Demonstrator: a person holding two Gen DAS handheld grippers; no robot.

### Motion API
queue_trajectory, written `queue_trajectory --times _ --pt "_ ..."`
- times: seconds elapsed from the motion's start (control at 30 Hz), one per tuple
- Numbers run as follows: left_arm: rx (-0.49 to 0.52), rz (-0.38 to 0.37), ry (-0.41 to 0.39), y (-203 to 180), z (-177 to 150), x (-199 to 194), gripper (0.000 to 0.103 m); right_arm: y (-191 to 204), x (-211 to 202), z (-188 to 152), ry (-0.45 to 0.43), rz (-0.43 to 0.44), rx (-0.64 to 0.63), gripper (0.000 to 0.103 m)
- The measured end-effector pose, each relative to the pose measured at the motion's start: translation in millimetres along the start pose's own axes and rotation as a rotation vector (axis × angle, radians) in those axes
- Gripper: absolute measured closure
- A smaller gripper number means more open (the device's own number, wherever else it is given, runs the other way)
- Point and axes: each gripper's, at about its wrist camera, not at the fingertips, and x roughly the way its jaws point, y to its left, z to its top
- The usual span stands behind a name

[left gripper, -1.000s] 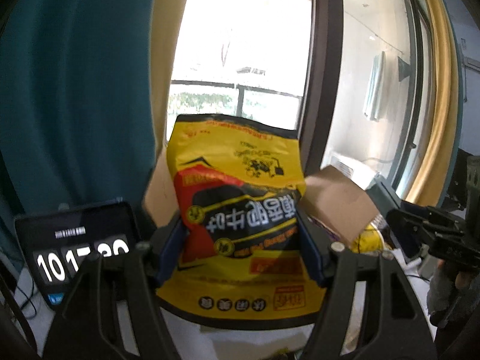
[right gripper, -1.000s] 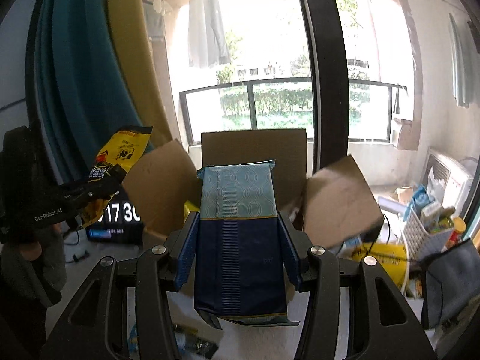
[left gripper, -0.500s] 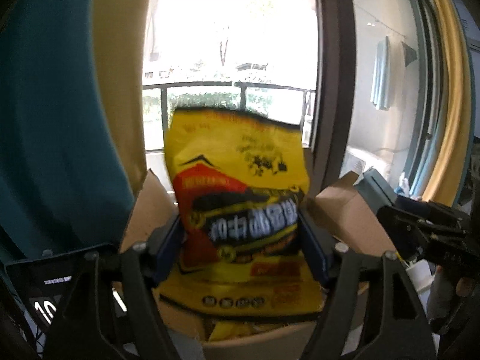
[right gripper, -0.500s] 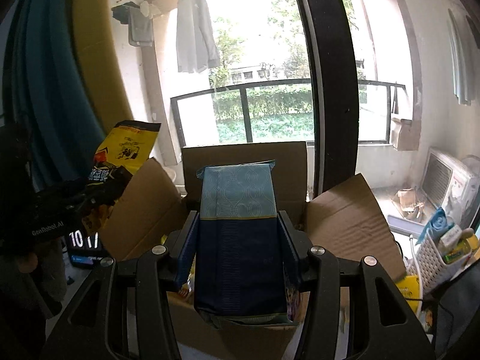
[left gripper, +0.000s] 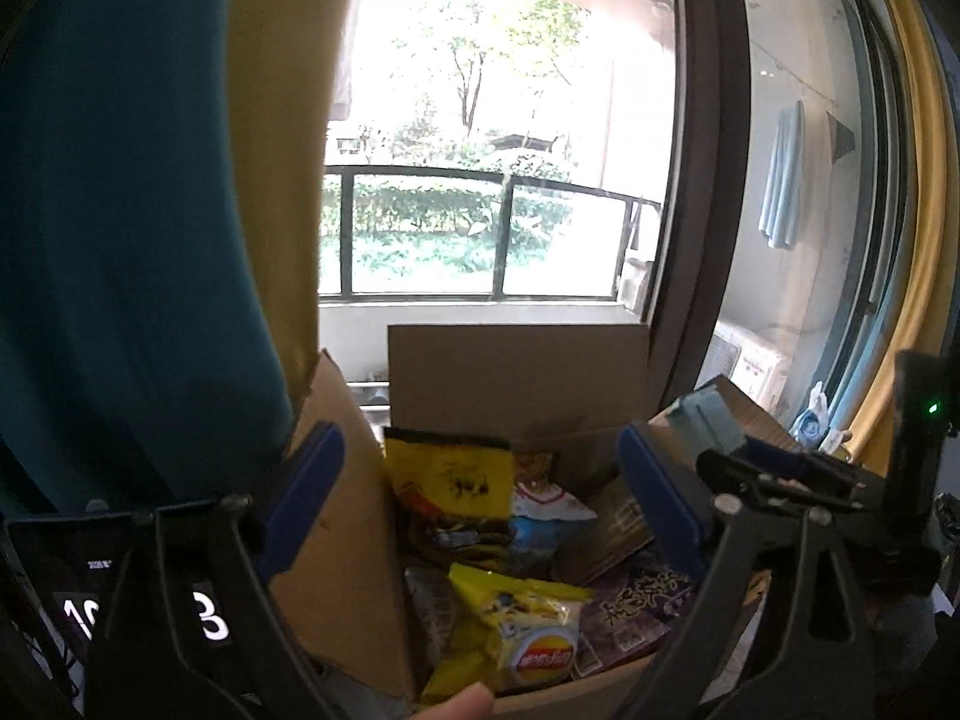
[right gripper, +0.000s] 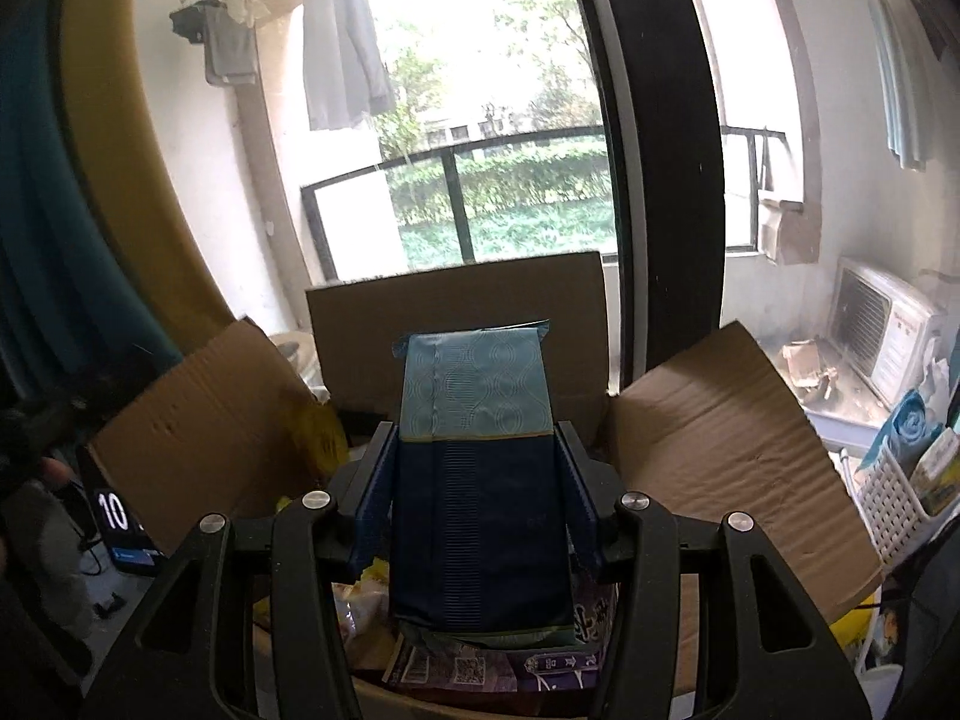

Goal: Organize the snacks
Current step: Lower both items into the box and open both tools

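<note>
While my left claw (left gripper: pixel 480 516) spreads, the yellow-and-black snack pouch (left gripper: pixel 453 501) sits in the open brown cardboard box (left gripper: pixel 516 378).
My right claw (right gripper: pixel 477 495) pinches a tall blue foil packet (right gripper: pixel 477 474) above it.

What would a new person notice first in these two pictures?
First, the blue packet gripped upright in the right claw, filling the middle of its view above the open box. Next, the snacks piled in that box under the open left claw, with the yellow bag leaning near the box's left flap.
</note>
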Motion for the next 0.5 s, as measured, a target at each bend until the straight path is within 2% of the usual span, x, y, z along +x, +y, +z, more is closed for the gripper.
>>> queue_trajectory --times 0.23,0.5 --pt "-0.024 0.008 -0.022 10.4 3.4 -30.2 0.009 6.7 -1.3 4.7 -0.002 0.000 -0.024 0.049" --pt "-0.033 0.004 -0.045 8.1 -2.1 -73.7 0.009 22.3 -34.4 -1.7 -0.011 0.014 -0.057 0.049"
